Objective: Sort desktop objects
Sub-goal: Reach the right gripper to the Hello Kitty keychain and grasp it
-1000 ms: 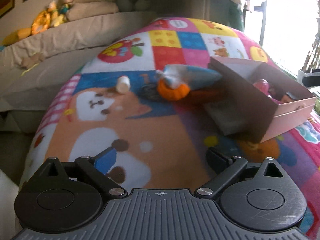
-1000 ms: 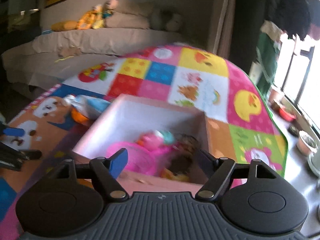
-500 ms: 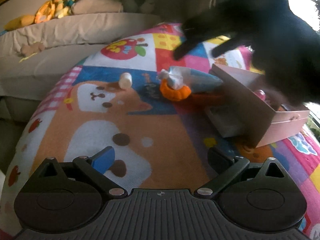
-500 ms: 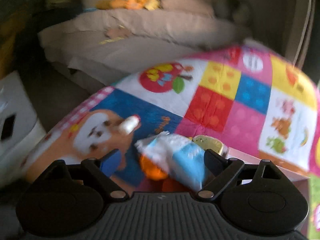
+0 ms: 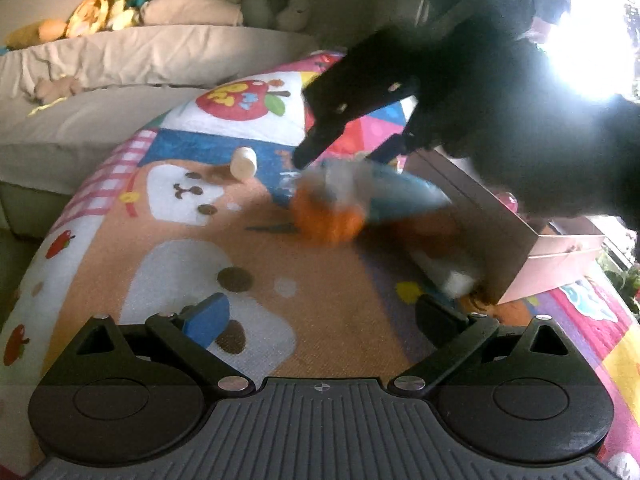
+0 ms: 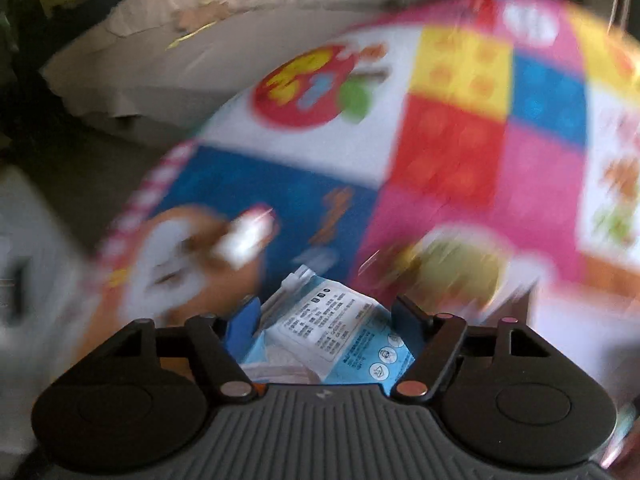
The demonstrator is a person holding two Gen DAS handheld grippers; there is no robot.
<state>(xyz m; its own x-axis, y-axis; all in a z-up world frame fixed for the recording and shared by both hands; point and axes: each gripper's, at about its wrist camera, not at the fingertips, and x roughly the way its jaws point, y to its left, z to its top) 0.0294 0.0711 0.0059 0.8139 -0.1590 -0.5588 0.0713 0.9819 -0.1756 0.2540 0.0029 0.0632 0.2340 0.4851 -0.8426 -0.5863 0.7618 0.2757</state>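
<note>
The right gripper point(image 6: 326, 320) is closing around the blue-white packet point(image 6: 332, 332) (destined, presumably, for the pink box point(image 5: 560, 248)); the left gripper point(image 5: 320, 316) hangs spread and empty near the mat's point(image 5: 340, 320) front edge.

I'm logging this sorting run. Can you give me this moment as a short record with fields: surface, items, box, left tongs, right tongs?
surface: colourful cartoon mat
items: blue-white packet lying over an orange toy; small white bottle on its side, apart from them
box: pink box, open, right of the packet, things inside
left tongs: open, empty, above the mat
right tongs: jaws closing, packet between them; whether the pads press on it yet is unclear
</note>
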